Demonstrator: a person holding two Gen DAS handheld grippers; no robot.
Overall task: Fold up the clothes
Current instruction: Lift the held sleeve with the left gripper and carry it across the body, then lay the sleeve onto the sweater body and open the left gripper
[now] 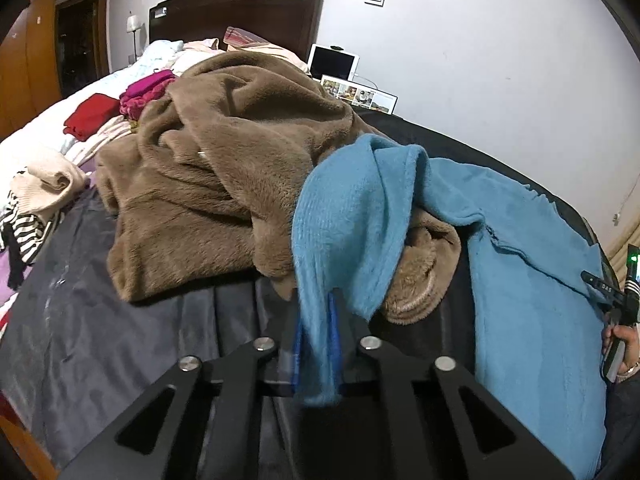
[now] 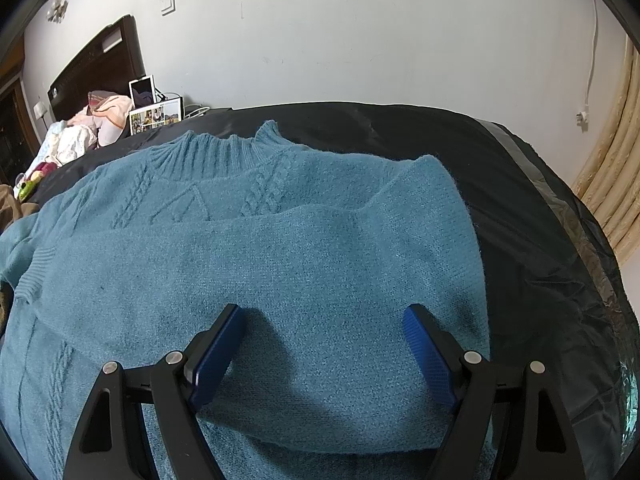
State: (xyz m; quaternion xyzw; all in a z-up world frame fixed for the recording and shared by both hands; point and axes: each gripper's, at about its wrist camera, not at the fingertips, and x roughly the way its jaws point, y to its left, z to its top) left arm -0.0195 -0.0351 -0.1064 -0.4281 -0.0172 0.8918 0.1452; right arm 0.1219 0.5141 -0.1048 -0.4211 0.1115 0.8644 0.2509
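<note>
A blue knit sweater (image 2: 256, 264) lies flat on a dark sheet (image 2: 532, 248) on the bed, collar toward the wall, one sleeve folded across its chest. My right gripper (image 2: 324, 344) is open just above the sweater's body, holding nothing. In the left wrist view my left gripper (image 1: 318, 340) is shut on the sweater's other sleeve (image 1: 344, 224), which is lifted and drapes over a brown fleece garment (image 1: 208, 184). The right gripper also shows in the left wrist view (image 1: 616, 300) at the far right edge.
The brown fleece heap lies left of the sweater. Beyond it are red (image 1: 90, 116) and magenta (image 1: 146, 90) clothes, a cream knit (image 1: 44, 188) and a striped piece (image 1: 24, 232). A dark headboard (image 1: 240, 12), a tablet (image 1: 334, 62) and photos (image 1: 360, 94) stand by the wall. Curtains (image 2: 616, 184) hang right.
</note>
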